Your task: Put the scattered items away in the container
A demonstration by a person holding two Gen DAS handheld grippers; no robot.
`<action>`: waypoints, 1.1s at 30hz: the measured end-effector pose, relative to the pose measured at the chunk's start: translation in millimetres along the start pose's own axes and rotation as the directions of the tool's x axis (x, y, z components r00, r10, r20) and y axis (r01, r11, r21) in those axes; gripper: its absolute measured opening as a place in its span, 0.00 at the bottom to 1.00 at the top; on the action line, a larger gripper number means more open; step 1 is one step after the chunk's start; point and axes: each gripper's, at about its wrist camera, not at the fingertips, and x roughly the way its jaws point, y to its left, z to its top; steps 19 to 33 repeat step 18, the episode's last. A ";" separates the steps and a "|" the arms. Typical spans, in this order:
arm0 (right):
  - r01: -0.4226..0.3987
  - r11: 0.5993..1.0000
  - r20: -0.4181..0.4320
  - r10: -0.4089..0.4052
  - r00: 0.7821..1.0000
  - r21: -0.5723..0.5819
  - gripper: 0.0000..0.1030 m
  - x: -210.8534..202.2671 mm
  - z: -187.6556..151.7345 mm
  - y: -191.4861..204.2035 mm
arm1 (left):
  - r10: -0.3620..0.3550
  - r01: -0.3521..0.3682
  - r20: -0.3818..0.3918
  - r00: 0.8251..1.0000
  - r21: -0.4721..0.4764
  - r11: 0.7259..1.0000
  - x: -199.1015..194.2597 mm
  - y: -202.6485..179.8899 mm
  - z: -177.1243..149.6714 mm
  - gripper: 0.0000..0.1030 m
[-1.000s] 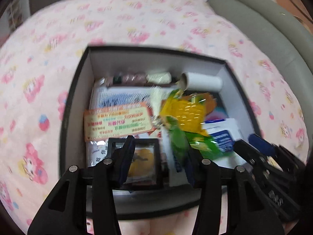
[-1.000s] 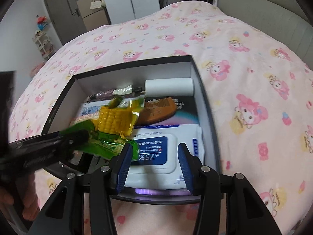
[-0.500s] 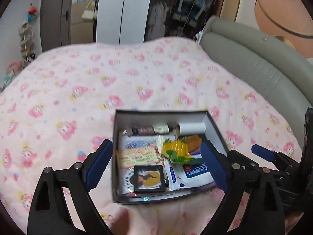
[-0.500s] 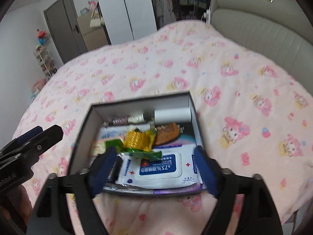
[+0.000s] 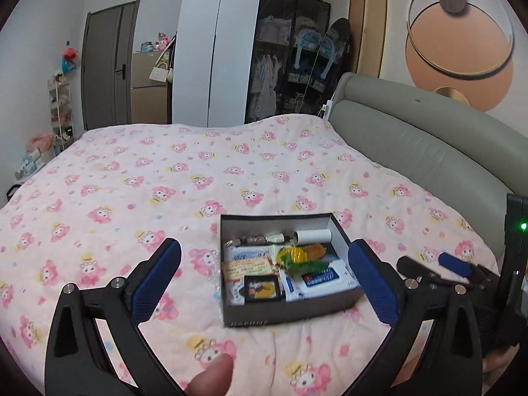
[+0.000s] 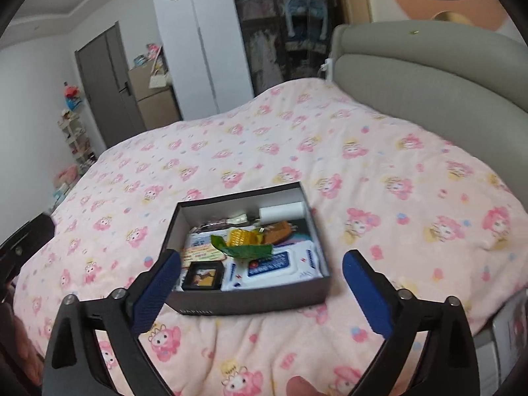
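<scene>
Soft indoor light, ceiling lamp glare, fisheye-bent dark edges

— What carries everything?
— A bed (image 5: 165, 178) under a pink quilt printed with cartoon figures, grey padded headboard (image 5: 429, 151) on the right.
— And directly on it?
— One dark open box (image 5: 290, 312), near the front edge.

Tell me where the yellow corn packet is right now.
In both wrist views the yellow corn packet lies inside the open box on the bed, near its middle, on top of the wet wipes pack and beside the brown comb.
</scene>
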 end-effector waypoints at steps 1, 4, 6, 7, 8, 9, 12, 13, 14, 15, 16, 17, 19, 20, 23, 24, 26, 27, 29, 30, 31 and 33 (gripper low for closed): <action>0.008 1.000 0.004 -0.008 1.000 0.001 0.97 -5.1 -4.1 -0.7 | 0.001 -0.001 -0.002 1.000 0.002 1.000 -5.6 -0.7 -5.6 0.99; 0.032 0.999 0.013 -0.032 0.999 -0.006 0.97 -17.3 -22.1 0.7 | -0.021 0.020 -0.043 0.999 -0.018 1.000 -13.0 -1.4 -25.5 0.99; 0.036 0.999 0.009 -0.036 0.999 -0.027 0.97 -22.1 -34.9 4.1 | -0.024 0.023 -0.061 0.998 -0.025 0.999 -15.7 -2.9 -38.7 0.99; 0.036 0.999 0.006 -0.036 0.999 -0.038 0.97 -24.8 -41.6 5.7 | -0.025 0.023 -0.069 0.997 -0.028 0.999 -17.0 -3.7 -45.2 0.99; 0.037 0.998 0.000 -0.037 0.999 -0.051 0.97 -26.8 -48.7 7.8 | -0.024 0.022 -0.077 0.997 -0.028 0.999 -17.6 -4.5 -51.3 0.99; 0.038 0.997 -0.006 -0.038 0.999 -0.061 0.97 -28.2 -56.1 10.1 | -0.029 0.027 -0.089 0.996 -0.031 0.999 -17.2 -5.2 -57.5 0.99; 0.027 0.997 -0.024 -0.029 0.999 -0.070 0.97 -30.6 -69.8 13.7 | -0.058 0.053 -0.129 0.990 -0.040 0.998 -14.5 -6.9 -72.1 0.99; 0.020 0.997 -0.029 -0.022 0.999 -0.070 0.97 -30.8 -73.2 14.4 | -0.058 0.053 -0.133 0.989 -0.037 0.998 -14.7 -7.8 -74.8 0.99; 0.014 0.998 -0.030 -0.016 0.999 -0.069 0.97 -30.9 -75.1 14.9 | -0.058 0.053 -0.138 0.989 -0.034 0.998 -14.9 -8.8 -77.4 0.99; 0.011 0.998 -0.027 -0.013 1.000 -0.064 0.97 -31.4 -76.7 14.9 | -0.058 0.054 -0.140 0.988 -0.031 0.998 -15.4 -9.6 -79.2 0.99; 0.008 0.998 -0.024 -0.010 1.000 -0.059 0.97 -32.2 -78.1 15.0 | -0.060 0.057 -0.135 0.989 -0.028 0.998 -16.8 -10.3 -79.1 0.99; 0.008 0.999 -0.021 -0.009 1.000 -0.053 0.97 -33.5 -78.9 14.8 | -0.062 0.059 -0.130 0.990 -0.025 0.998 -18.2 -11.0 -79.0 0.99; 0.007 0.999 -0.018 -0.008 1.000 -0.048 0.97 -34.7 -79.5 14.7 | -0.065 0.063 -0.125 0.990 -0.023 0.998 -19.4 -11.6 -78.8 0.99; 0.007 0.999 -0.018 -0.008 1.000 -0.048 0.97 -34.7 -79.5 14.7 | -0.065 0.063 -0.125 0.990 -0.023 0.998 -19.4 -11.6 -78.8 0.99; 0.007 0.999 -0.018 -0.008 1.000 -0.048 0.97 -34.7 -79.5 14.7 | -0.065 0.063 -0.125 0.990 -0.023 0.998 -19.4 -11.6 -78.8 0.99; 0.007 0.999 -0.018 -0.008 1.000 -0.048 0.97 -34.7 -79.5 14.7 | -0.065 0.063 -0.125 0.990 -0.023 0.998 -19.4 -11.6 -78.8 0.99; 0.007 0.999 -0.018 -0.008 1.000 -0.048 0.97 -34.7 -79.5 14.7 | -0.065 0.063 -0.125 0.990 -0.023 0.998 -19.4 -11.6 -78.8 0.99; 0.007 0.999 -0.018 -0.008 1.000 -0.048 0.97 -34.7 -79.5 14.7 | -0.065 0.063 -0.125 0.990 -0.023 0.998 -19.4 -11.6 -78.8 0.99; 0.007 0.999 -0.018 -0.008 1.000 -0.048 0.97 -34.7 -79.5 14.7 | -0.065 0.063 -0.125 0.990 -0.023 0.998 -19.4 -11.6 -78.8 0.99; 0.007 0.999 -0.018 -0.008 1.000 -0.048 0.97 -34.7 -79.5 14.7 | -0.065 0.063 -0.125 0.990 -0.023 0.998 -19.4 -11.6 -78.8 0.99; 0.007 0.999 -0.018 -0.008 1.000 -0.048 0.97 -34.7 -79.5 14.7 | -0.065 0.063 -0.125 0.990 -0.023 0.998 -19.4 -11.6 -78.8 0.99; 0.007 0.999 -0.018 -0.008 1.000 -0.048 0.97 -34.7 -79.5 14.7 | -0.065 0.063 -0.125 0.990 -0.023 0.998 -19.4 -11.6 -78.8 0.99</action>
